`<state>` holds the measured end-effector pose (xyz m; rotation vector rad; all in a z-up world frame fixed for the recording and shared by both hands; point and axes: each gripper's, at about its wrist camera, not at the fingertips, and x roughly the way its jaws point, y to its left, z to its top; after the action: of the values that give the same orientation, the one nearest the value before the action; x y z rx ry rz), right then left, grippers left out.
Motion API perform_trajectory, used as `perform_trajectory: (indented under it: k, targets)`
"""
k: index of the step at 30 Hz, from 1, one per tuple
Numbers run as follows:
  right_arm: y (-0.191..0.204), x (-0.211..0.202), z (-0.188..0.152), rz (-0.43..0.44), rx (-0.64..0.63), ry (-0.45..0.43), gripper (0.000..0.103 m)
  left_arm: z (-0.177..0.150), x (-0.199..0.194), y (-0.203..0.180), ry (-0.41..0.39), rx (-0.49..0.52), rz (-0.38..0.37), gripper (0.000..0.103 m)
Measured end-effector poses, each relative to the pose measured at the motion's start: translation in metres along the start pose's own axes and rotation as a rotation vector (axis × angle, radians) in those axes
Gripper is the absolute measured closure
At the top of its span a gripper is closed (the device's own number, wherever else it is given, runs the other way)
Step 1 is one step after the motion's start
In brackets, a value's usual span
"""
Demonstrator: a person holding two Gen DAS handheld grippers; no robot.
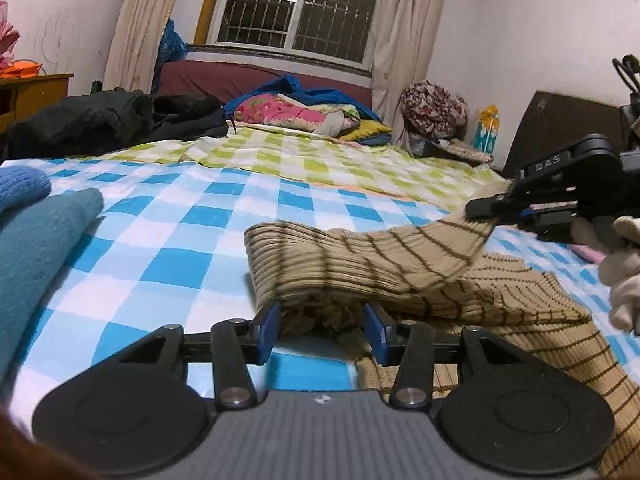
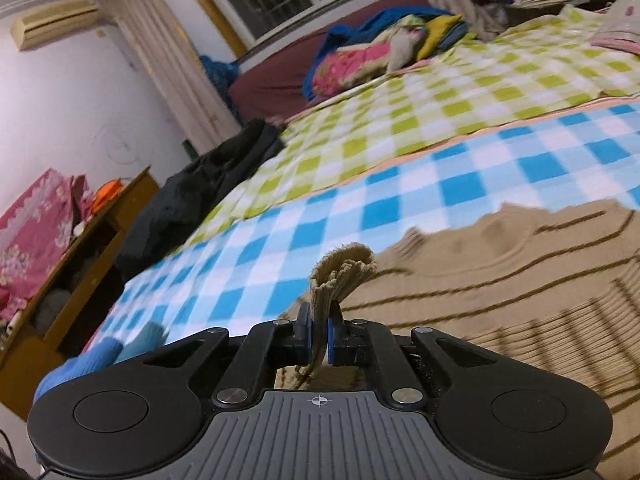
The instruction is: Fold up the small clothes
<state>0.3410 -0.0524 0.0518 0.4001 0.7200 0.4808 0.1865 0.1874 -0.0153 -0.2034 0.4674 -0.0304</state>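
Observation:
A beige sweater with thin brown stripes point(image 1: 520, 292) point(image 2: 500, 280) lies on the blue-and-white checked sheet point(image 1: 180, 220). One sleeve point(image 1: 380, 256) arches up off the sweater's body. At the right of the left wrist view, my right gripper point(image 1: 480, 210) holds the far end of that sleeve above the bed. The right wrist view shows it point(image 2: 319, 340) shut on the ribbed cuff point(image 2: 344, 268), which sticks up between the blue pads. My left gripper point(image 1: 322, 328) stands open low over the bed, with the sleeve's folded end bunched between its blue pads point(image 1: 269, 330).
Folded teal knitwear point(image 1: 36, 248) and a blue piece point(image 1: 20, 188) lie at the left. A black jacket point(image 1: 112, 120) and heaped bedding point(image 1: 296, 112) sit further back on the green checked sheet point(image 1: 320, 160). A gloved hand point(image 1: 624, 272) shows at the right. A wooden cabinet point(image 2: 80, 260) stands beside the bed.

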Motion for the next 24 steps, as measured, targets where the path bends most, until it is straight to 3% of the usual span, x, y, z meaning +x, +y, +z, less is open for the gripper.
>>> perform_trajectory:
  k: [12, 24]
  targets:
    - [-0.081, -0.027, 0.021, -0.055, 0.084, -0.065, 0.096, 0.01, 0.031, -0.045, 0.025, 0.133, 0.023, 0.05]
    - [-0.151, -0.052, 0.03, -0.108, 0.166, -0.107, 0.096, 0.017, 0.059, -0.083, 0.03, 0.234, 0.027, 0.041]
